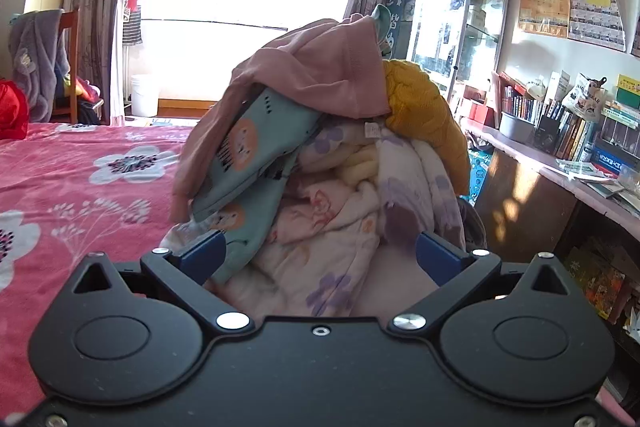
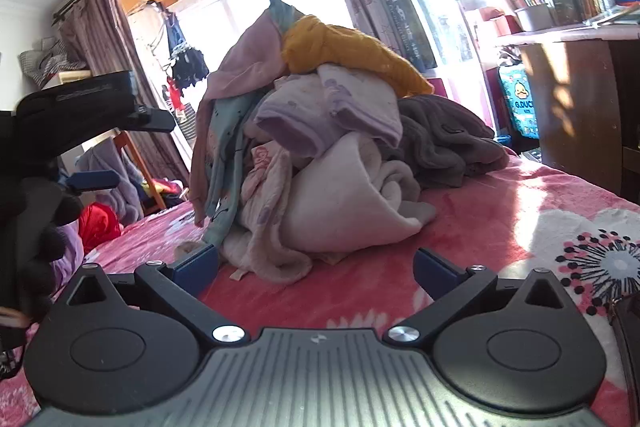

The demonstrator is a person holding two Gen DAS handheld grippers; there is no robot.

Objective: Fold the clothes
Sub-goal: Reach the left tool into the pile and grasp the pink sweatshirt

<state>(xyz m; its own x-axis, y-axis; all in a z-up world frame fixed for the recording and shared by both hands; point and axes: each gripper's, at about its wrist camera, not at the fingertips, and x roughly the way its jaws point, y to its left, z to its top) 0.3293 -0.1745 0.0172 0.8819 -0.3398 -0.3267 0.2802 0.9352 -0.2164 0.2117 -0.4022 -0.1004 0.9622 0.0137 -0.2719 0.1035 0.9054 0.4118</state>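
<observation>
A tall heap of clothes [image 1: 320,155] sits on the pink flowered bedspread [image 1: 80,187]. On top lie a dusty pink garment [image 1: 316,75], a teal printed piece [image 1: 256,155] and a mustard knit [image 1: 424,115]; pale floral fleece [image 1: 332,247] is underneath. My left gripper [image 1: 318,255] is open, its blue fingers either side of the heap's lower front, close to the cloth. In the right wrist view the heap [image 2: 320,155] stands just ahead of my open, empty right gripper [image 2: 316,269], low over the bedspread [image 2: 500,211]. The left gripper [image 2: 92,181] shows at the left edge.
A grey fleece [image 2: 448,139] lies behind the heap on the right. A desk with books [image 1: 560,147] runs along the right of the bed. A chair draped with clothes [image 1: 44,63] and a red bundle [image 1: 12,111] stand at the far left, near the window.
</observation>
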